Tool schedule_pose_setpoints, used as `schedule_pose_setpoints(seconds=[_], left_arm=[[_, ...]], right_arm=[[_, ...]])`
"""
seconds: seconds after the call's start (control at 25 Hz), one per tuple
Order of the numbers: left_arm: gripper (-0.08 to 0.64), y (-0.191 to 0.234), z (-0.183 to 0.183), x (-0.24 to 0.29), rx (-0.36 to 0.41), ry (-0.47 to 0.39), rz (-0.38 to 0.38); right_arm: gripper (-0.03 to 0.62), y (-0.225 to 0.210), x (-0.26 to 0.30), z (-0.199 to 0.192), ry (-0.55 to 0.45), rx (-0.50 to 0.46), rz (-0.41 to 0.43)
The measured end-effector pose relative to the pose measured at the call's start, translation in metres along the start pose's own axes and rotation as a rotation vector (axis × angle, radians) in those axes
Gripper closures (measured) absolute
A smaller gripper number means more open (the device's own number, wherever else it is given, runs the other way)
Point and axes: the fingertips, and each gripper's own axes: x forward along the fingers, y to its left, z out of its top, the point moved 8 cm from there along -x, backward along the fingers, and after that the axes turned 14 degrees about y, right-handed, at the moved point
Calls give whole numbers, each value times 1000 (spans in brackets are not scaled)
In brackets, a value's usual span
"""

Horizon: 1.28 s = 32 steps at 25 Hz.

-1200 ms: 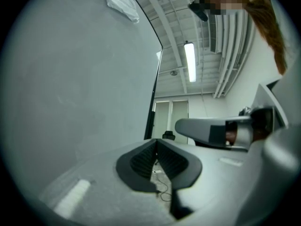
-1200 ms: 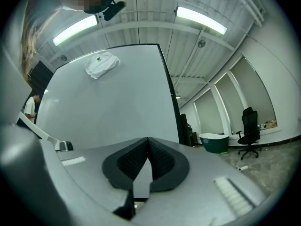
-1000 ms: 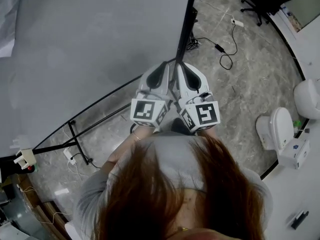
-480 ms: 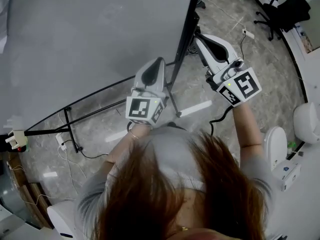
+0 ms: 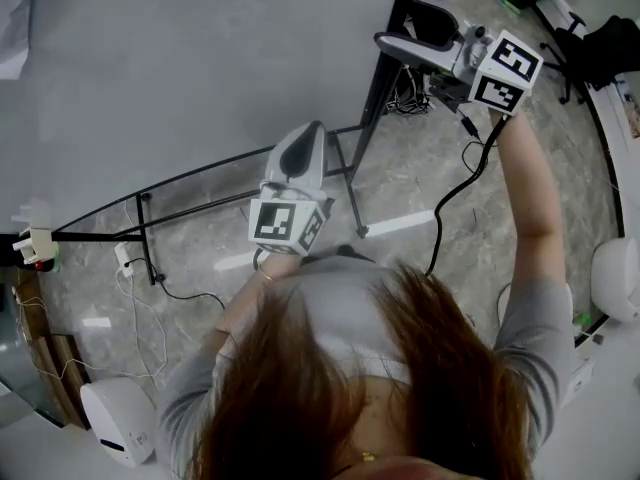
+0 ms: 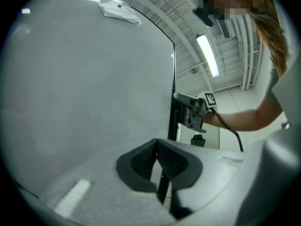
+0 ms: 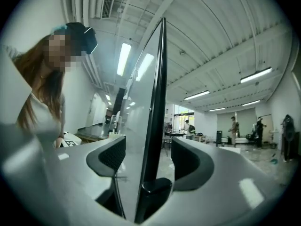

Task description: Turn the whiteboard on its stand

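The whiteboard (image 5: 200, 68) is a big grey panel with a black frame, filling the upper left of the head view. Its black stand legs (image 5: 346, 188) rest on the stone floor. My right gripper (image 5: 388, 40) is raised to the board's right frame edge (image 7: 157, 102). Its jaws have just been opening and now stand open on either side of that edge, with neither pad pressing on it. My left gripper (image 5: 300, 133) is lower down at the board's bottom edge. Its pads (image 6: 157, 147) meet, shut, with the board face (image 6: 84, 79) just beyond them.
Cables and a power strip (image 5: 128, 258) lie on the floor under the stand. A white appliance (image 5: 120, 418) sits bottom left, an office chair (image 5: 600, 38) top right, and white fixtures (image 5: 615, 278) along the right wall. People (image 7: 233, 126) stand far off in the hall.
My right gripper left its place beside the left one, rose up and to the right along the board's edge, and opened. The left gripper barely shifted.
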Motion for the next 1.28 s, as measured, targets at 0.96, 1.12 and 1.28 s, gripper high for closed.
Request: schedule_pose_setpoints(seconds=[0.96,1.12,1.28], left_arm=[[558,-16,-34,27,-43,143,9],[558,-30,-35,43,-34,163,-39],[558,-36,-38,52,-29,183,-31]], right_arm=[[534,-19,38,-2,73,-142,487],[535,-26,23,-7,72,-130,514],[538,-29,22,-4,87,-123,543]])
